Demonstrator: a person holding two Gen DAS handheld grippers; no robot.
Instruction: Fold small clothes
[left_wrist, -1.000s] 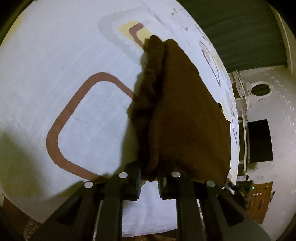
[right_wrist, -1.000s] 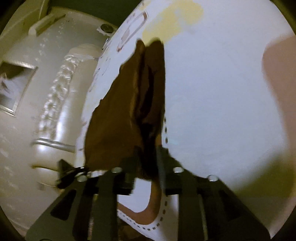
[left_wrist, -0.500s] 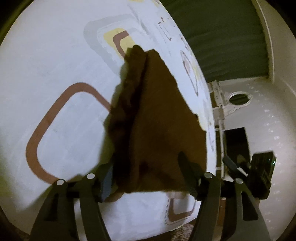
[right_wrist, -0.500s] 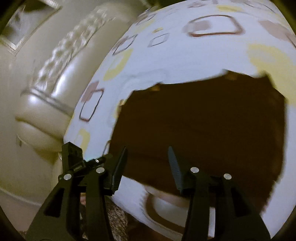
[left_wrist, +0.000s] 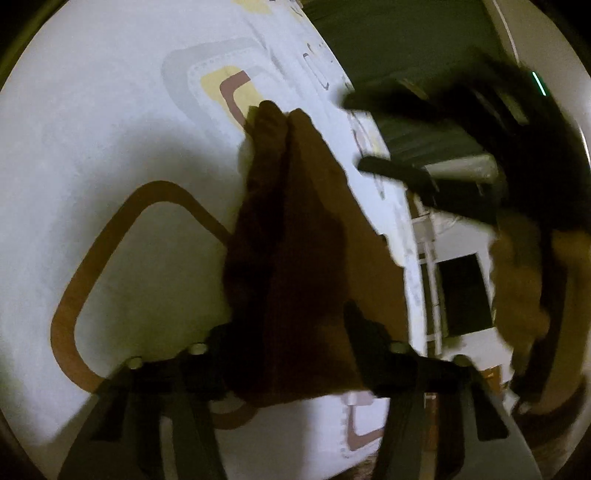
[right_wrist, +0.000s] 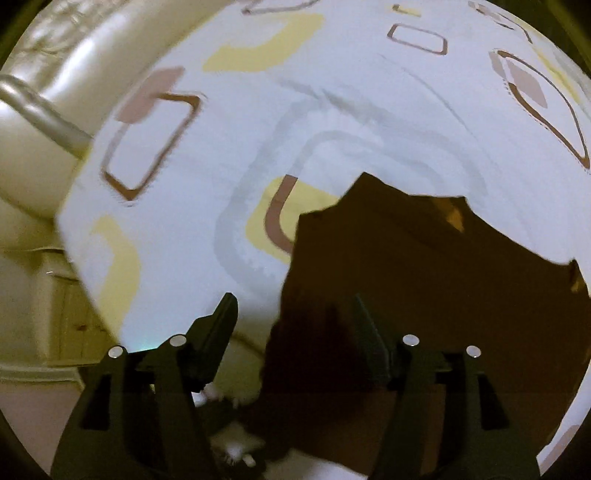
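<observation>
Brown cloth (left_wrist: 306, 258) near edge hidden btwn half-closing left gripper (left_wrist: 288, 332); right gripper (right_wrist: 295, 314) opening, empty.

Patterned bedsheet (right_wrist: 369, 92); cream padded headboard (right_wrist: 48, 55).

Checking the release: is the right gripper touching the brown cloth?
Cannot tell. In the right wrist view the right gripper stands open over the brown cloth, contact unclear.

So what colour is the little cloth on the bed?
Dark brown cloth, plain with no pattern; clearest in the left wrist view.
</observation>
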